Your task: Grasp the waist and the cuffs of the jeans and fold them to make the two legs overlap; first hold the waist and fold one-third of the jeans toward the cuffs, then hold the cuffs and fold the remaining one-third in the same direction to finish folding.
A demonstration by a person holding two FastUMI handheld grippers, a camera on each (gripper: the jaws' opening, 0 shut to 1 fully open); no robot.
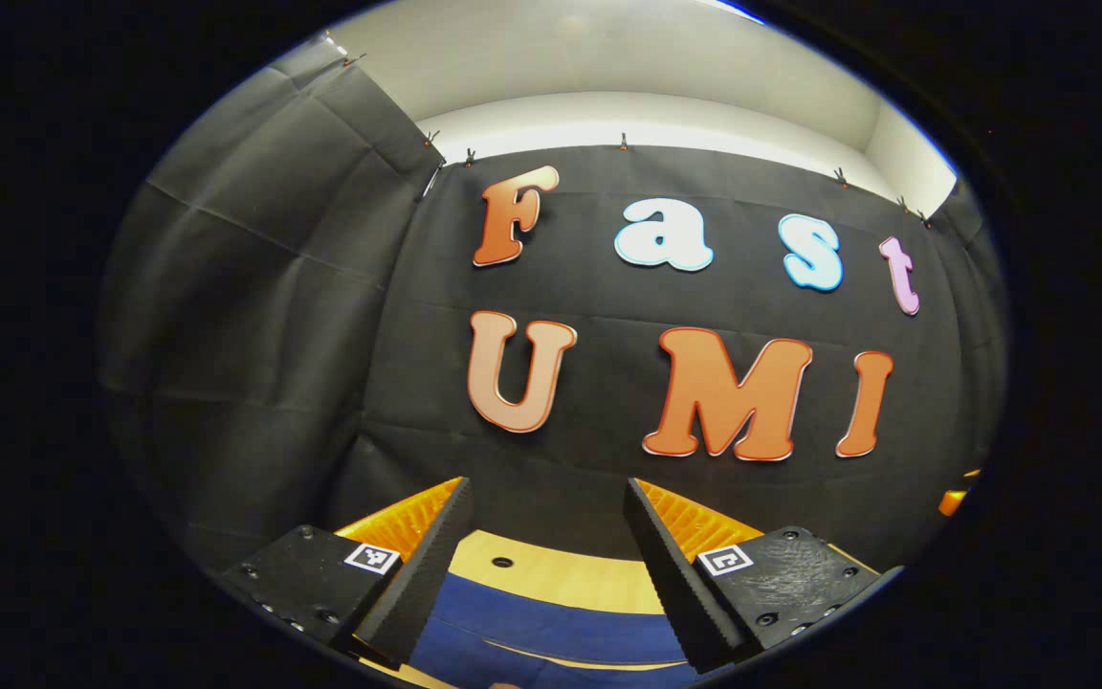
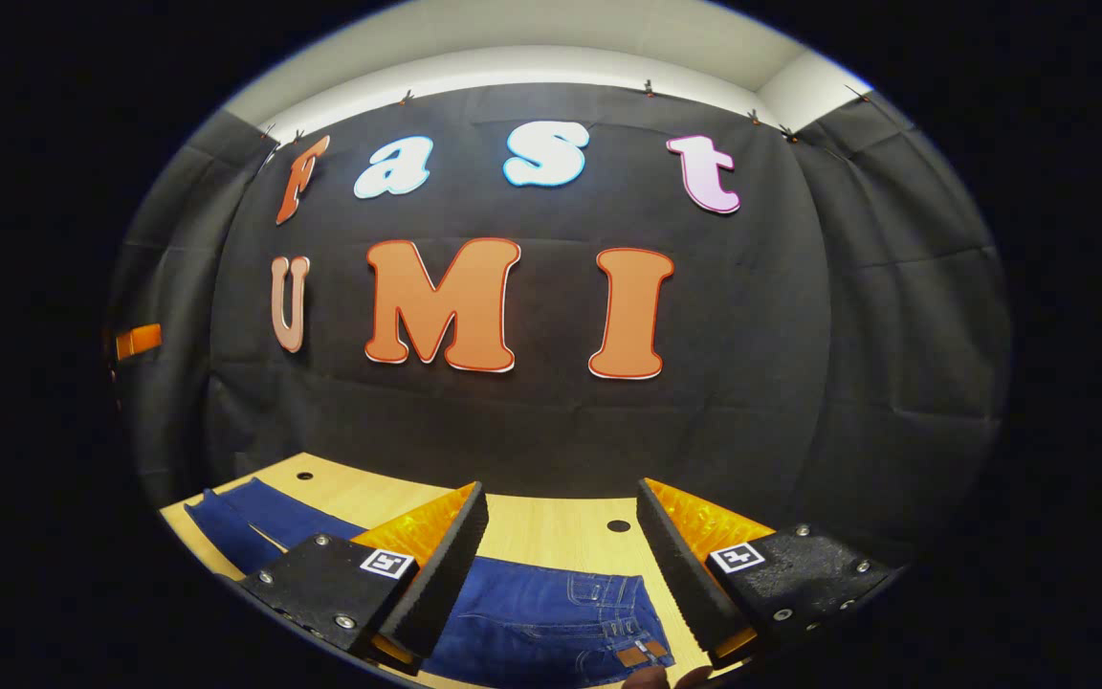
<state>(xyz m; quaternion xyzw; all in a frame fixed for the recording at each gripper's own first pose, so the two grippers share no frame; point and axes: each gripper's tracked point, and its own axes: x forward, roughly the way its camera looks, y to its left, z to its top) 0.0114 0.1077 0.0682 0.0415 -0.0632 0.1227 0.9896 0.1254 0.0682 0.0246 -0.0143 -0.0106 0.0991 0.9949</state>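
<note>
1. Left gripper view: the left gripper (image 1: 546, 565) is held above the wooden table (image 1: 551, 579), jaws spread wide and gripping nothing. The jeans (image 1: 551, 627) lie flat on the table below and between the fingers.
2. Right gripper view: the right gripper (image 2: 561, 565) is likewise released, jaws apart, above the table (image 2: 551, 531). The jeans (image 2: 551, 622) stretch across the near table, waist at the right, legs (image 2: 245, 522) running off to the left.

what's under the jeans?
The jeans lie flat on a light wooden table, bare along the far edge with two small holes. The tabletop directly beneath the denim is covered, so anything there is hidden.
</note>
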